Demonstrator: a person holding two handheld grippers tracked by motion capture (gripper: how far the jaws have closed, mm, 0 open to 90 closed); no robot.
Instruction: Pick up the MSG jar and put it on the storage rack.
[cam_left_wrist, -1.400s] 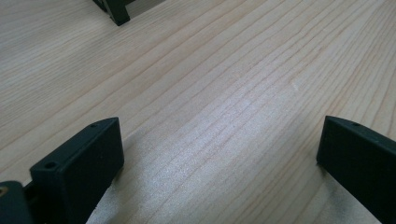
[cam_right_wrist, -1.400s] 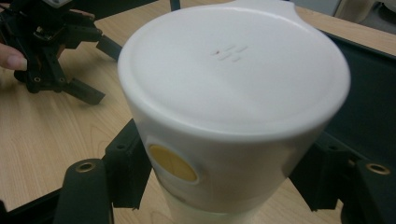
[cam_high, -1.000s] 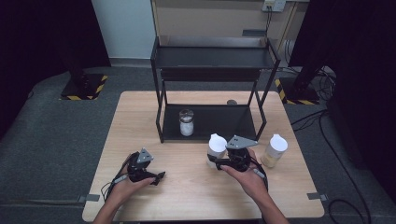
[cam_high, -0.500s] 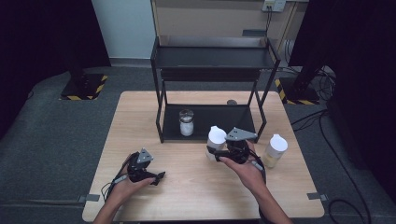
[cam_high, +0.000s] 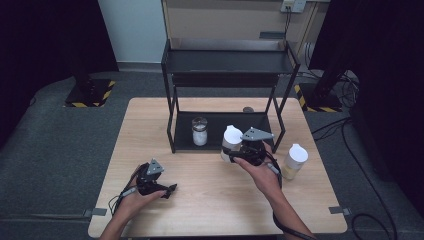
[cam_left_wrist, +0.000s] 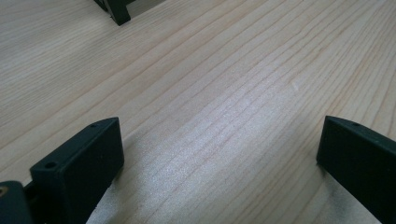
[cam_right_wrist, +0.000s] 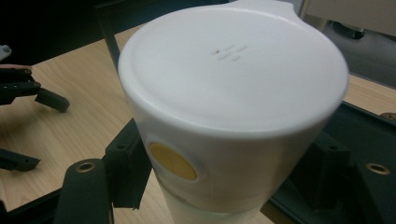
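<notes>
A white-lidded bottle (cam_high: 231, 142) is gripped by the right tool (cam_high: 239, 152) and held clear of the desk (cam_high: 210, 210) at the front edge of the black rack's (cam_high: 227, 65) lower shelf. In the right gripper view the bottle (cam_right_wrist: 233, 116) is seen clamped between the two black jaws, its white cap marked by a small embossed sign at the centre that cannot be read as writing, and by a round yellow spot (cam_right_wrist: 172, 161) on the cap's side. The left tool (cam_high: 170, 189) is rested on the desk near its front, its jaws spread wide with only bare wood between them. A glass jar (cam_high: 199, 131) is seen standing on the lower shelf, and a second white-capped bottle (cam_high: 295, 161) on the desk to the right. No brand or label can be read on any of them.
</notes>
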